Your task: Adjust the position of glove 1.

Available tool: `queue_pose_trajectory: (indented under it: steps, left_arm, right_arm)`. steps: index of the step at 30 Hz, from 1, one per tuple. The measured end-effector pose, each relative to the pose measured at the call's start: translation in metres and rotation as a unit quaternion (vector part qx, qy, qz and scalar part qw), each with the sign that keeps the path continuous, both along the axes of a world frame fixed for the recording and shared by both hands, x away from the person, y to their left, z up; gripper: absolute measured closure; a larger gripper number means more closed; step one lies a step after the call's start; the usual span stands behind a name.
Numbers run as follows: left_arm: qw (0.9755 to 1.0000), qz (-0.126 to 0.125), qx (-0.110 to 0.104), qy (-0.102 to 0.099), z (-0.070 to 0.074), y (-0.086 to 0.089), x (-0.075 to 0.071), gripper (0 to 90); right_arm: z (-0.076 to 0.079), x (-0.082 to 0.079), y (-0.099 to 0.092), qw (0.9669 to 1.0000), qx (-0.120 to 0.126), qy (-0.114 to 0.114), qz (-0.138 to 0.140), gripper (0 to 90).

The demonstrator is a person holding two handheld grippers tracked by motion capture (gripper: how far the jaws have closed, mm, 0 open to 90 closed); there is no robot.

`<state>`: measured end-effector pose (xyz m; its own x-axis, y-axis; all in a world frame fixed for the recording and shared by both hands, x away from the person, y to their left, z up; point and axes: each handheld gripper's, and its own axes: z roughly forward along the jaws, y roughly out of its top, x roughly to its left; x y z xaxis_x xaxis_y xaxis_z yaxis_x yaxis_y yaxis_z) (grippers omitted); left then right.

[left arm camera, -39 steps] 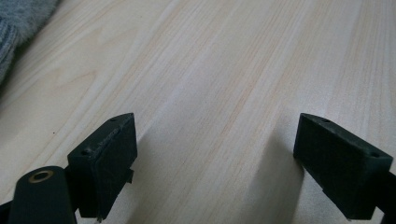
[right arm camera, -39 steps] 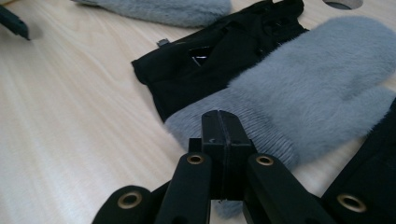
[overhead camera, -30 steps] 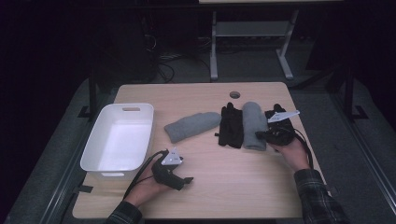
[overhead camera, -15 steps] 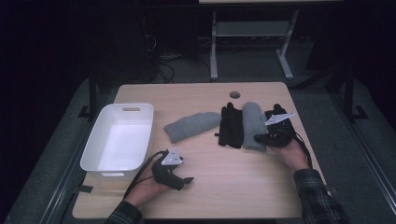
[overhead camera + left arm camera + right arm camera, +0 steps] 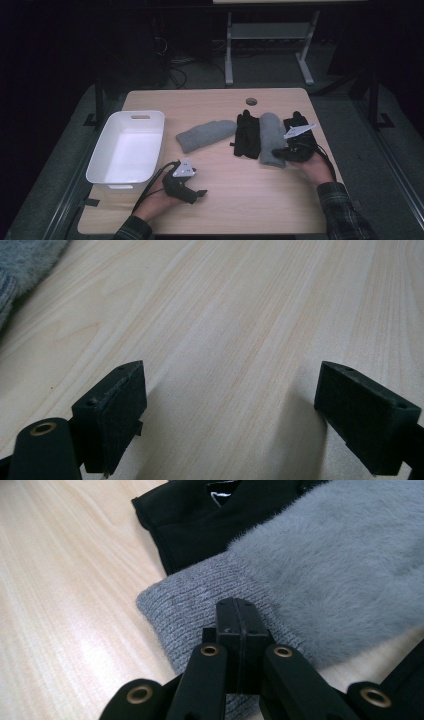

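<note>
Dark floor surrounds a pale wooden table [image 5: 220, 210] with a white bin [image 5: 125, 150] at centre left. Right of centre lie a grey mitten [image 5: 205, 135], a black glove [image 5: 247, 134] and a second grey mitten [image 5: 271, 137]. The right gripper [image 5: 237, 625], jaws pressed together, sits over that second mitten's ribbed cuff. The left gripper [image 5: 230, 405], jaws spread wide, rests on bare wood at lower centre.

Wore dark plaid sleeves [image 5: 345, 210]; gripped black grippers, left [image 5: 199, 192] and right [image 5: 280, 153], grey triangular plates on top, brass rivets, trailing black cables.
</note>
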<state>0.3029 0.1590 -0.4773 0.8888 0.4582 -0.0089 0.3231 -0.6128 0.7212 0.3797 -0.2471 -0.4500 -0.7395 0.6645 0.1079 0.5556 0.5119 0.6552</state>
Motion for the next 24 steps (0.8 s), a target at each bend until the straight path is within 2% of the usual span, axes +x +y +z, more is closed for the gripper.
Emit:
queue_pose_trajectory:
  steps: [7,24]
  left_arm:
    - [1.0000,0.000,0.000,-0.001,0.000,0.000,0.000,12.4]
    - [1.0000,0.000,-0.001,-0.001,0.000,0.000,0.000,12.4]
  right_arm:
    - [0.002,-0.014,0.003,1.0000,-0.007,0.001,0.005,90.0]
    - [0.002,-0.058,0.008,0.9996,0.002,0.010,0.027,90.0]
